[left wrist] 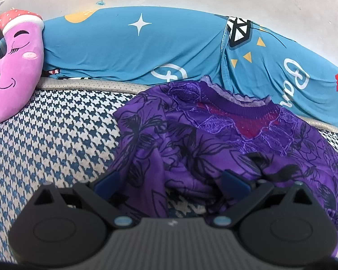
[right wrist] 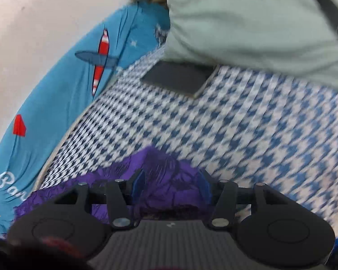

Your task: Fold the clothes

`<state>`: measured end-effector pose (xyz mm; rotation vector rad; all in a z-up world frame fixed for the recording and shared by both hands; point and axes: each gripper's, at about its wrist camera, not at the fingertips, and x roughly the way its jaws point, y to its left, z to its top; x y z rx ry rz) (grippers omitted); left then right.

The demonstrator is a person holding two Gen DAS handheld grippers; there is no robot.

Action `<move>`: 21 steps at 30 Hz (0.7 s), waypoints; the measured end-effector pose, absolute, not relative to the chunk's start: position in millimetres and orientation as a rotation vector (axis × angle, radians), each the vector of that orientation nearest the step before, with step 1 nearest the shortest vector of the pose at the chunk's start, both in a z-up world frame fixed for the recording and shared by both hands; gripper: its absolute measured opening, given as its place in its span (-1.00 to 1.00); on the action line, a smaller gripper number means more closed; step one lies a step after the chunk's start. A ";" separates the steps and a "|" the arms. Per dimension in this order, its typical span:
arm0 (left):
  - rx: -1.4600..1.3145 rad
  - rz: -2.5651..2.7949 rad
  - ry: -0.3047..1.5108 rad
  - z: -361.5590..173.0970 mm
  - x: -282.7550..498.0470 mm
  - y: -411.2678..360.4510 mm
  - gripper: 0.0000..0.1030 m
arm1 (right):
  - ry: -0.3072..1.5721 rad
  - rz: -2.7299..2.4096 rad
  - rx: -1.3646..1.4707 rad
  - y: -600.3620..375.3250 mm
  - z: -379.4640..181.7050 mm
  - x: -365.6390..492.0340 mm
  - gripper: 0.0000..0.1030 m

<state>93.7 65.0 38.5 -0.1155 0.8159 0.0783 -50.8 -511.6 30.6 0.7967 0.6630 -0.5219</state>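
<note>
Purple floral top point(left wrist: 214, 135) rumpled on the houndstooth bedcover point(left wrist: 56, 135), collar toward the blue pillow point(left wrist: 124, 45). Left gripper point(left wrist: 171, 182) spread wide over a loose fold, right gripper point(right wrist: 172, 183) half-open around a bunched edge, not clearly pinching. Probably light, floppy, kinda slippery, so best grabbed at shoulder seams or hem.

purple garment point(right wrist: 169, 180) between open right claw point(right wrist: 172, 183)

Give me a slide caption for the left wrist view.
Left gripper open over a purple floral blouse on a houndstooth bedspread, moon plush behind.
</note>
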 end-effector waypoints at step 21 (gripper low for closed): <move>-0.211 0.174 0.832 41.8 92.1 112.6 0.95 | 0.494 -0.563 0.425 -458.4 74.4 -30.0 -0.85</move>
